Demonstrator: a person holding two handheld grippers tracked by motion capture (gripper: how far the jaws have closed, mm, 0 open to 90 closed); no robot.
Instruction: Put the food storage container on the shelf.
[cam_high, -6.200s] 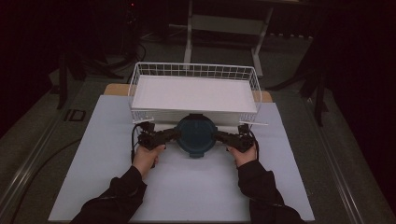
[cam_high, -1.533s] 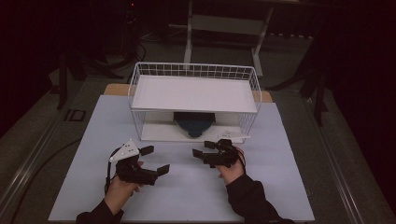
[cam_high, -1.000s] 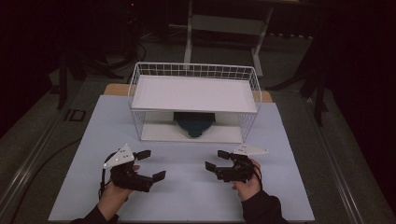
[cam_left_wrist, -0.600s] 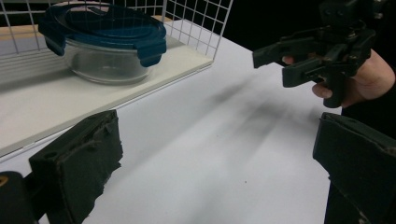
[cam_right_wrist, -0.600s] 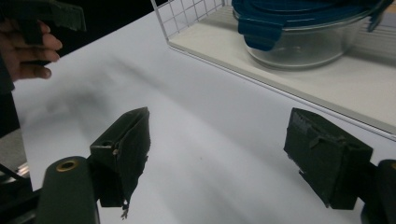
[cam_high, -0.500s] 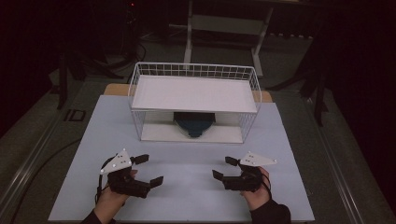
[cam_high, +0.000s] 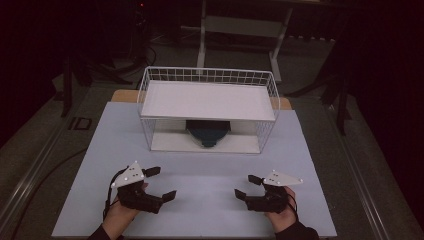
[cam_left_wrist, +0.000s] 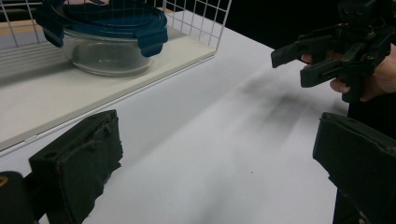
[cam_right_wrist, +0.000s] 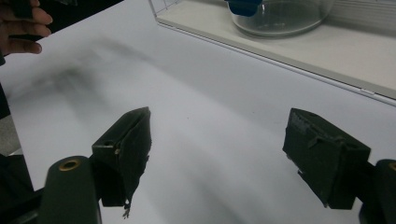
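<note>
The pale counter (cam_high: 200, 172) lies bare before me. My left tongs (cam_high: 159, 185) and right tongs (cam_high: 247, 187) gape wide, empty; the lidded bowl (cam_high: 207, 132) sits ahead under the wire rack (cam_high: 207, 75) (midway between both hands).

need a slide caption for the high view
Both hand-held grippers, left and right, open near the table's front edge; lidded glass container under the wire rack.

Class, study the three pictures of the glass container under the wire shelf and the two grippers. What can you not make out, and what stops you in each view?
- High view: most of the glass container is hidden by the shelf top.
- Left gripper view: the lid is cut off by the top edge and crossed by rack wires.
- Right gripper view: the container's top is cut off by the top edge.
- Any contents: too unclear to tell.
</note>
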